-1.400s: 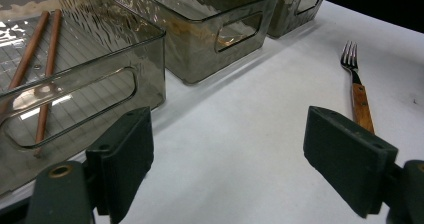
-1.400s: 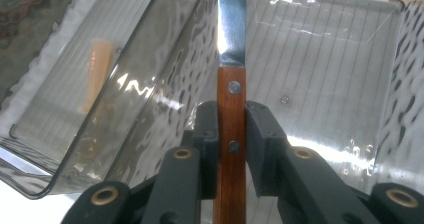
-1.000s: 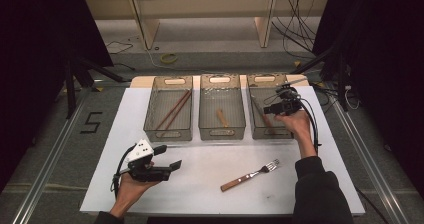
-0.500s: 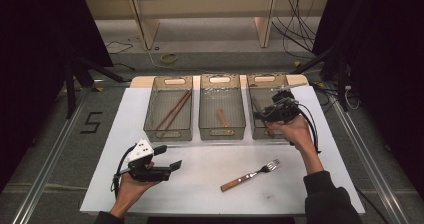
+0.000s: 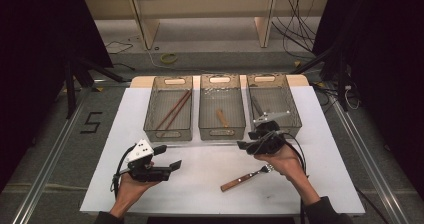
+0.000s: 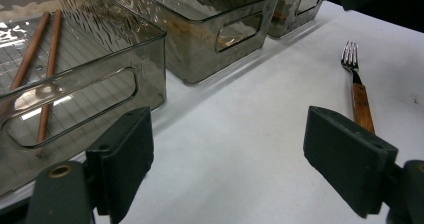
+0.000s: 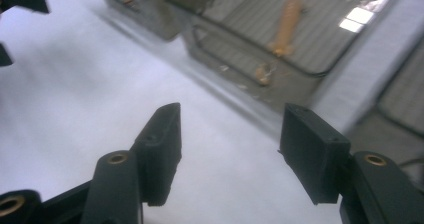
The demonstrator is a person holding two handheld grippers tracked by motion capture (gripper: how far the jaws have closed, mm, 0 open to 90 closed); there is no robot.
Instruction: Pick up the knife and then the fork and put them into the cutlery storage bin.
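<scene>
Sorting cutlery into three bins, by look of it. Left bin (image 5: 168, 109) holds chopsticks (image 5: 173, 109); middle bin (image 5: 221, 109) holds wooden-handled piece (image 5: 221, 117), type unclear; right bin (image 5: 273, 101) holds dark utensil, hard to identify. Fork (image 5: 246, 178) lies loose on white worktop (image 5: 200, 184), near right hand-held gripper (image 5: 250, 145), not touched. Right jaws have just been opening, spread now, nothing between. Left hand-held gripper (image 5: 167, 156) spread, empty, hovering over worktop. Left to do: pick fork, bin it.

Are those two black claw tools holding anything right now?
No. The left gripper and right gripper both stand open with nothing between them; the fork lies loose on the table.
</scene>
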